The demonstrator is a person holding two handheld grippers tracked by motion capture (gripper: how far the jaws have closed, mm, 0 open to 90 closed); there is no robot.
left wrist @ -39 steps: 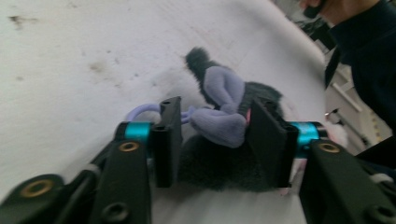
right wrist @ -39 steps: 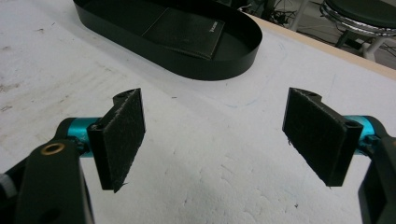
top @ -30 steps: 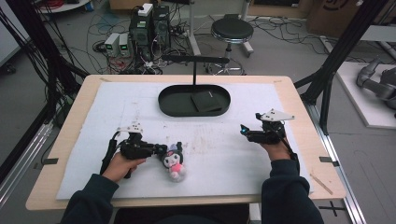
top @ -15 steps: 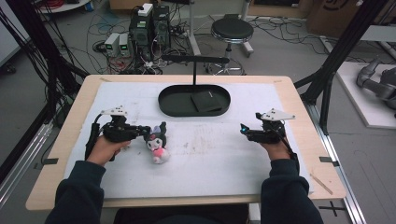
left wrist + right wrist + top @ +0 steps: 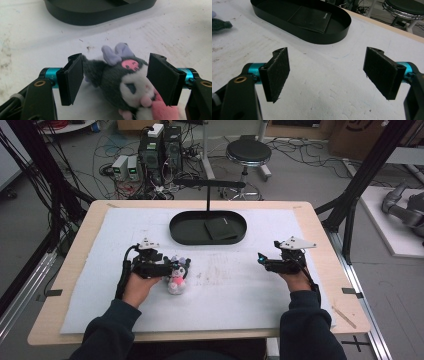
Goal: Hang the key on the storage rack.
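The plush toy (image 5: 176,276) lies on the white mat (image 5: 235,290), its head between the jaws of the left gripper (image 5: 170,268). These jaws have just been opening and now stand wide, gripping nothing.

Grey floor (image 5: 310,175), tangled cables (image 5: 55,180), a round stool (image 5: 245,152).

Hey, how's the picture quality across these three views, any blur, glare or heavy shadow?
High view: even light, slightly soft, no glare; the tray reads as a dark shape. Left gripper view: the plush toy is fairly sharp, the near jaw arms at the bottom corners blur, and the mat is bright. Right gripper view: pads crisp, the stool behind soft.
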